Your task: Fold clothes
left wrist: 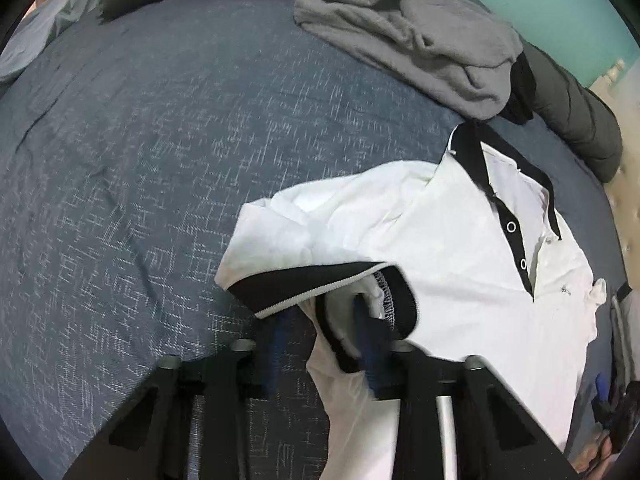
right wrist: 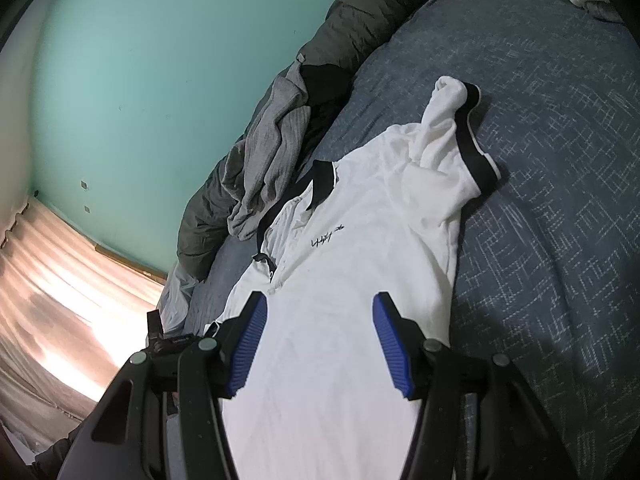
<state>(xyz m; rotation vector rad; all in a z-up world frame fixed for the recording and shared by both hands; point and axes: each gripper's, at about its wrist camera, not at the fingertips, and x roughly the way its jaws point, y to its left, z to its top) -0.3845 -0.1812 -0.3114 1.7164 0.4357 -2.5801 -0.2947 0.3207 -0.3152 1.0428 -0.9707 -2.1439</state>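
A white polo shirt [left wrist: 440,248] [right wrist: 352,248] with a black collar and black cuffs lies face up on the blue bedspread [left wrist: 140,160]. In the left wrist view my left gripper [left wrist: 326,336] is shut on the shirt's near sleeve, with the black cuff [left wrist: 320,284] bunched between its blurred blue pads. In the right wrist view that sleeve [right wrist: 452,128] stands crumpled at the shirt's far side. My right gripper [right wrist: 320,344] hovers over the shirt's lower body, open, with nothing pinched between its blue pads [right wrist: 248,344].
A crumpled grey garment [left wrist: 420,36] [right wrist: 272,160] and a black one [left wrist: 520,92] lie beyond the collar. A dark green quilt [left wrist: 580,120] [right wrist: 360,12] runs along the bed's far edge by the teal wall [right wrist: 140,80]. A lit curtain [right wrist: 60,300] hangs beside the bed.
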